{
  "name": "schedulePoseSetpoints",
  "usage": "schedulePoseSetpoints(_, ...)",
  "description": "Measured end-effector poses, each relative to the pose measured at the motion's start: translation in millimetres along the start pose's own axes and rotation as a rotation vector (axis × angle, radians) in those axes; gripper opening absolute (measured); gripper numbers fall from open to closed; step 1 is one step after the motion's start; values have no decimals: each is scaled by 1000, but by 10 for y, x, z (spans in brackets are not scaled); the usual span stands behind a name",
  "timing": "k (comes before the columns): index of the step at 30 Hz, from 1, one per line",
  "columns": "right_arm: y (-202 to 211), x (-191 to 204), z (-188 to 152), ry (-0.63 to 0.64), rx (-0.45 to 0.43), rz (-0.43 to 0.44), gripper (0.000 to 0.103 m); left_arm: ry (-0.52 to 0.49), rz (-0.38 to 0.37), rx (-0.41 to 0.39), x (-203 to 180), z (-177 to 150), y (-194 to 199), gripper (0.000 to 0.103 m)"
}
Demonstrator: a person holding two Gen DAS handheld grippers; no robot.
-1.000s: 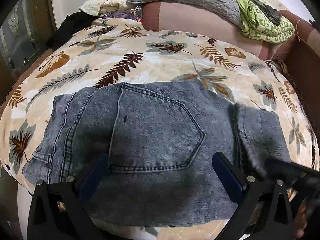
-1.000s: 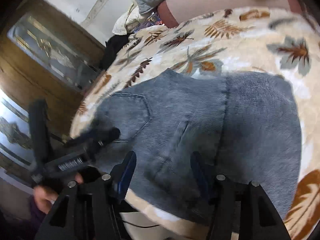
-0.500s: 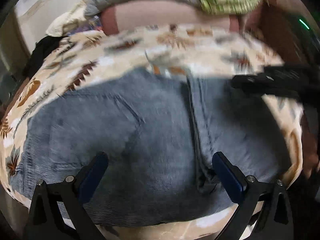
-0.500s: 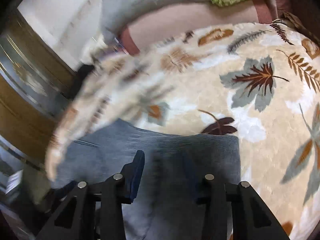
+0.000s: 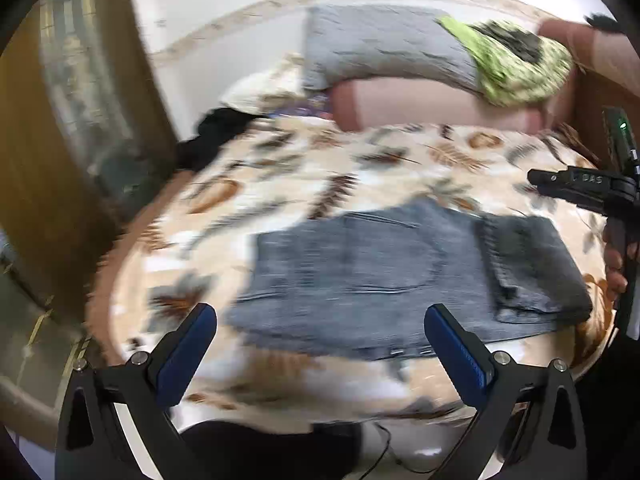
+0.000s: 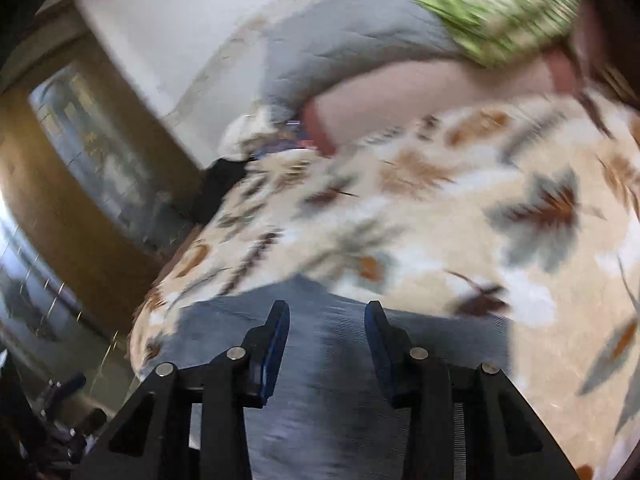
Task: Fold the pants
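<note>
Left wrist view, left gripper (image 5: 320, 350) fingers (image 5: 188, 354) spread above folded jeans (image 5: 384, 276)

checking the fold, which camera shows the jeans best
The left wrist view: the whole folded jeans lie flat on the leaf-print blanket, back pocket and folded-over leg end visible. The right wrist view shows only a blurred strip of denim behind its tongs.

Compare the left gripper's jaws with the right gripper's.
The left gripper stands wide open; the right gripper has just closed to a narrower gap. Neither grips anything. The left sits off the jeans' near edge; the right hangs over them. Both have blue pads.
</note>
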State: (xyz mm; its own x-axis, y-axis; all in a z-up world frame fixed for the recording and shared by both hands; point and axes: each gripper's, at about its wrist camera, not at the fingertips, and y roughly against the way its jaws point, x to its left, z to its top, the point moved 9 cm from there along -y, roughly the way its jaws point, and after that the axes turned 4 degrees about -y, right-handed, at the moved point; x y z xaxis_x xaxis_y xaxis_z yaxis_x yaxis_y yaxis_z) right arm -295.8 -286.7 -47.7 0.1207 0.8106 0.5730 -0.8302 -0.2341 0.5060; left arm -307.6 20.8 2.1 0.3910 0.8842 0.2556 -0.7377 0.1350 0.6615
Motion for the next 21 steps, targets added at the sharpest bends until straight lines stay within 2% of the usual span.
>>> schedulePoseSetpoints(2, -75, 405, 114, 55, -19, 27, 43, 52, 50, -35, 353, 27, 215, 103)
schedulePoseSetpoints(5, -196, 1044, 224, 98, -25, 117, 44, 128, 91, -72, 701, 27, 452, 103)
schedulePoseSetpoints(9, -297, 1670, 143, 150, -7, 201, 51, 179, 148, -108, 1019, -26, 661, 103)
schedulePoseSetpoints(11, -298, 1828, 45, 189, 0, 213, 58, 183, 154, -113, 1061, -48, 667, 103)
schedulePoseSetpoints(14, -292, 1931, -55, 219, 8, 214, 58, 182, 150, -112, 1085, -69, 654, 103)
schedulePoseSetpoints(21, -226, 1948, -30, 227, -3, 207, 58, 203, 151, -113, 1156, -65, 598, 103)
